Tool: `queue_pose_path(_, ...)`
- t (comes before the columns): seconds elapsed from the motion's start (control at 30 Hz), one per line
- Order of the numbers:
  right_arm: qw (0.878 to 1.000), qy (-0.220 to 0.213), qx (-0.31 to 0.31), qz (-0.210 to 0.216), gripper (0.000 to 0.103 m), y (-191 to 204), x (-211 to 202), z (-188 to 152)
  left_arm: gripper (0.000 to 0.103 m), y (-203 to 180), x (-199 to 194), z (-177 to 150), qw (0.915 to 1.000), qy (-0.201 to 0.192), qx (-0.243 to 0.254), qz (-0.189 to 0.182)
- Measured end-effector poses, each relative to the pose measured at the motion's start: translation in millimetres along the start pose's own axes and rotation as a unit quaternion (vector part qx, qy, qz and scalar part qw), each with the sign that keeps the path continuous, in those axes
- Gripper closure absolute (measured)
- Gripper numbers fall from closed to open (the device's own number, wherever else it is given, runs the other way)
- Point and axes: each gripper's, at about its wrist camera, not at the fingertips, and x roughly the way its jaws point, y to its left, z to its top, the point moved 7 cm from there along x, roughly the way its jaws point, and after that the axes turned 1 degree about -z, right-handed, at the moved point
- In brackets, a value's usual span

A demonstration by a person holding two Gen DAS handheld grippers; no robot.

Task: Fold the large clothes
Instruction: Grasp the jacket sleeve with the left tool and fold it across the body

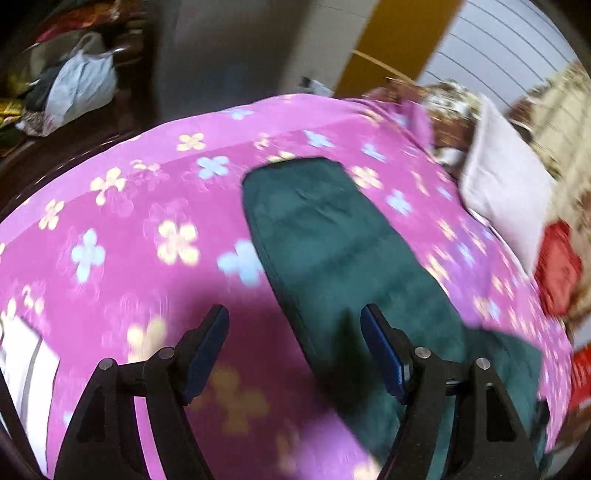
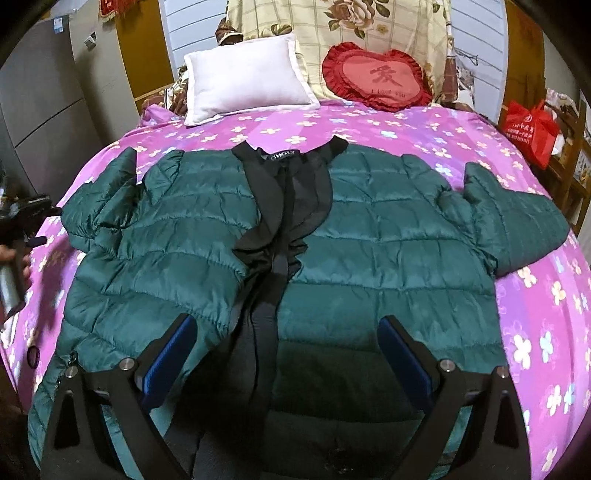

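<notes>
A dark green quilted jacket (image 2: 388,236) with a black collar and front lies spread face up on the pink flowered bed cover (image 2: 406,122), both sleeves out to the sides. My right gripper (image 2: 288,325) is open and empty, hovering over the jacket's lower front. In the left wrist view, one green sleeve (image 1: 325,229) stretches across the pink cover (image 1: 129,221). My left gripper (image 1: 295,314) is open and empty above the sleeve's near end, its right finger over the fabric. The left gripper also shows at the far left of the right wrist view (image 2: 22,221).
A white pillow (image 2: 243,74), a red heart cushion (image 2: 376,74) and a floral quilt (image 2: 332,26) sit at the bed's head. A red bag (image 2: 528,125) stands right of the bed. Bags and clutter (image 1: 74,81) lie on the floor beyond the bed's edge.
</notes>
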Motion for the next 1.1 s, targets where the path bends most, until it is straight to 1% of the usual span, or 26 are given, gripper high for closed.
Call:
queue_pose_path(0.07,1.0,0.004,0.003,0.006,0.003,0,5,0,0.05,3,10,12,0.9998,-0.014,-0.011,0.008)
queue_pose_path(0.13,1.0,0.011,0.003,0.007,0.003,1,11,-2,0.052,4,22,20,0.9997,-0.015,-0.018,0.01)
queue_pose_path(0.17,1.0,0.014,0.003,0.007,0.003,1,14,-3,0.058,3,29,22,0.9998,-0.008,-0.018,0.004)
queue_pose_path(0.2,1.0,0.016,0.003,0.006,0.003,1,16,-4,0.071,2,37,22,0.9998,0.003,-0.018,-0.004)
queue_pose_path(0.23,1.0,0.02,0.003,0.005,0.003,1,20,-4,0.073,3,41,23,0.9998,0.007,-0.016,-0.005)
queue_pose_path(0.27,1.0,0.022,0.003,0.006,0.003,2,22,-5,0.084,1,40,27,0.9999,-0.009,-0.005,-0.002)
queue_pose_path(0.3,1.0,0.023,0.004,0.007,0.003,2,24,-5,0.1,0,41,27,1.0,-0.006,0.003,-0.003)
queue_pose_path(0.33,1.0,0.021,0.006,0.008,0.003,2,24,-6,0.103,0,43,28,0.9999,0.001,0.011,-0.004)
queue_pose_path(0.43,1.0,0.018,0.012,0.013,0.003,2,23,-7,0.103,10,28,40,0.9998,-0.019,0.004,-0.004)
queue_pose_path(0.53,1.0,0.02,0.014,0.013,0.003,-1,22,-8,0.103,26,1,57,0.9985,-0.051,-0.004,0.018)
queue_pose_path(0.57,1.0,0.019,0.015,0.012,0.003,-2,21,-8,0.103,27,-13,63,0.9978,-0.065,-0.001,0.015)
queue_pose_path(0.63,1.0,0.014,0.022,0.015,0.003,-5,18,-7,0.103,21,-39,70,0.9963,-0.084,0.017,-0.006)
queue_pose_path(0.7,0.999,0.011,0.028,0.02,0.003,-8,16,-7,0.103,5,-71,69,0.9928,-0.107,0.047,-0.026)
queue_pose_path(0.77,0.999,0.01,0.033,0.023,0.003,-10,14,-6,0.103,-22,-107,60,0.9861,-0.124,0.091,-0.061)
queue_pose_path(0.83,0.999,0.01,0.035,0.025,0.003,-12,11,-6,0.103,-52,-139,44,0.9768,-0.136,0.133,-0.099)
queue_pose_path(0.93,0.999,-0.001,0.039,0.025,0.003,-17,1,-5,0.103,-102,-185,5,0.9577,-0.134,0.191,-0.168)
queue_pose_path(1.0,0.999,-0.01,0.043,0.02,0.003,-25,-8,-3,0.103,-142,-208,-33,0.9404,-0.12,0.237,-0.213)
queue_pose_path(1.1,0.998,-0.017,0.053,0.013,0.003,-40,-18,-1,0.103,-193,-219,-86,0.9184,-0.091,0.287,-0.257)
